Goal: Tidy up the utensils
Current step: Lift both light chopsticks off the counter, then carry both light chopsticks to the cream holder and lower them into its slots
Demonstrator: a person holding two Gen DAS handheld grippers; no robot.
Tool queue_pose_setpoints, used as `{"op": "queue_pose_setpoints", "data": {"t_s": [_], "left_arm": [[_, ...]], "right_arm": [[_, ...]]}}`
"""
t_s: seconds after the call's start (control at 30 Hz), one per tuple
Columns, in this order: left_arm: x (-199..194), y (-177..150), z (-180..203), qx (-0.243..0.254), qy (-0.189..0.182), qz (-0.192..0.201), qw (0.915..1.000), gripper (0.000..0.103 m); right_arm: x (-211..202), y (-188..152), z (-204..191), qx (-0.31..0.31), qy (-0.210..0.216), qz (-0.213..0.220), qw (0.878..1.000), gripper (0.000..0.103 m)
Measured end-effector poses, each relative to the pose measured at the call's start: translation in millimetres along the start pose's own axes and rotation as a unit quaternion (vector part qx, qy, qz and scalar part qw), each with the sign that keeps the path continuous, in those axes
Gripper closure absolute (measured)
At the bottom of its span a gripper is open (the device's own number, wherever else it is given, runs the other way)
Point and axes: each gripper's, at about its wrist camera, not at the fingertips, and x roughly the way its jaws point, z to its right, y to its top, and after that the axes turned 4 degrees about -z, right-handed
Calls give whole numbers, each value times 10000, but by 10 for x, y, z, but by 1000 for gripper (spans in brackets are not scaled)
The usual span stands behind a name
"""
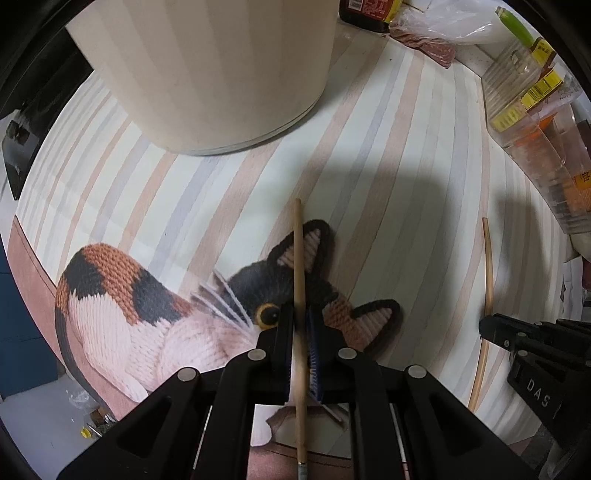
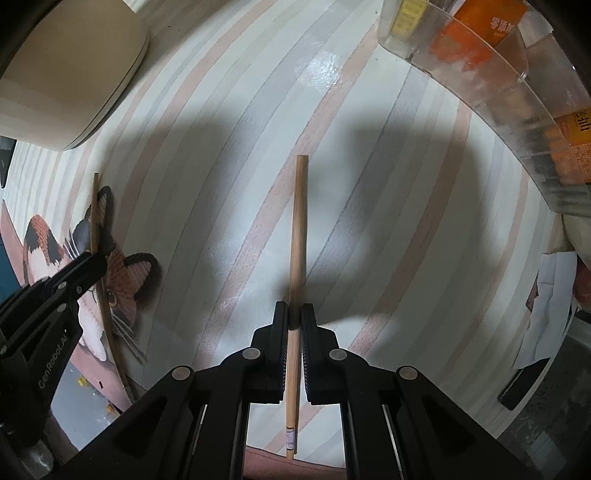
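Striped table [image 2: 229,184], cream pot [image 1: 207,74] at far left. Left gripper [image 1: 301,325] clamped on chopstick [image 1: 298,258]; right gripper [image 2: 293,317] clamped on second chopstick [image 2: 298,229]. Both shafts point forward, parallel, well apart.

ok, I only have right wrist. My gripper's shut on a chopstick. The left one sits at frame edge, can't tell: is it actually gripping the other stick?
Observer: Yes. In the left wrist view the left gripper is shut on its chopstick, pinching it partway along the shaft.
Operator: what's in front of it?
Observer: The chopstick's far end crosses the ear of the cat print, and beyond that a big cream container stands nearly straight ahead.
Operator: anything behind the container?
Observer: To its right at the back, a dark bottle with a red label and a clear plastic bag. Neither is in your view.
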Motion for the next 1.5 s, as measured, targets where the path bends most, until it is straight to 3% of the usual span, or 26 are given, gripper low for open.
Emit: {"op": "queue_pose_setpoints", "data": {"t_s": [0.13,0.33,0.83,0.9,1.07,1.27,1.5], "left_arm": [[3,0,-4,-12,-13,87,10000,99],[-210,-76,-70,-90,-285,288,9991,99],[-1289,-203,-179,54,-573,1380,9888,99],[-1486,-204,-162,104,-610,1583,9854,99],[-2009,-94,-52,210,-760,2148,9735,99],[-2897,81,-11,281,-1042,2932,9500,99],[-3681,474,-227,45,-972,3655,9257,99]], "right_arm": [[-28,-138,-73,-50,-54,249,9997,96],[-205,-425,-77,212,639,769,9948,97],[-1178,-885,22,134,1277,2211,9668,97],[-1291,-734,34,127,1343,2404,9613,97],[-1784,-610,97,167,1596,3043,9390,97],[-2615,-399,163,178,1915,3845,9028,97],[-3462,21,30,129,2166,4587,8617,97]]}}
